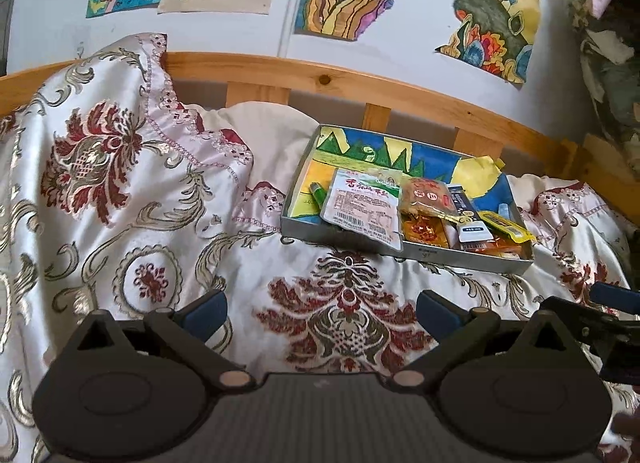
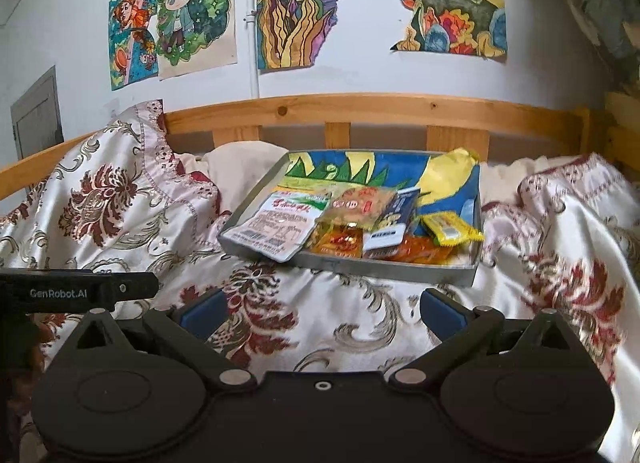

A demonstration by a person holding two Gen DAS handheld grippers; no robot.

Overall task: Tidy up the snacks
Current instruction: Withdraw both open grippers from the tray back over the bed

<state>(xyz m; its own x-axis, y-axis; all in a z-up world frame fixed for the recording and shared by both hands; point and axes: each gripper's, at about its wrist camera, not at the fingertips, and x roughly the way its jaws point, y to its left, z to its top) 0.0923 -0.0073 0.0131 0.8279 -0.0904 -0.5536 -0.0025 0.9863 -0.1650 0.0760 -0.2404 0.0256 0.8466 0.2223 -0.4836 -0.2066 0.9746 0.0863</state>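
- A patterned bedspread (image 1: 120, 191), cream satin with dark red flowers and grey-gold scrolls, is covering a bed and is lying bunched into a high fold to the left of the tray.
- A plain cream pillow (image 1: 264, 131) is showing just left of the tray's far corner.
- A shallow grey metal tray (image 1: 448, 255) is sitting on the bedspread, close to the wooden bed rail (image 1: 360, 79) that is running behind it.
- A painted paper (image 1: 360, 151) in blue, green and yellow is lining the tray.
- A small green tube (image 1: 319, 191) is lying inside the tray near its left wall.
- A large white snack packet (image 1: 362, 207) with red lettering is lying in the left half of the tray, its near corner hanging over the tray's front rim.
- An orange-red snack packet (image 1: 426, 195) is lying in the middle of the tray, partly over the white one's right edge.
- A dark blue and white packet (image 1: 466, 215) is lying right of it, inside the tray.
- A yellow packet (image 1: 506, 225) is lying at the tray's right end.
- Colourful drawings (image 2: 192, 19) are hanging on the white wall above the tray.
- The left gripper (image 1: 322, 315) is hovering over the bedspread in front of the tray, its blue-padded fingers (image 1: 206, 313) spread wide, holding nothing.
- The right gripper (image 2: 322, 313) is also hovering in front of the tray, its fingers spread wide and empty, having just been opening.
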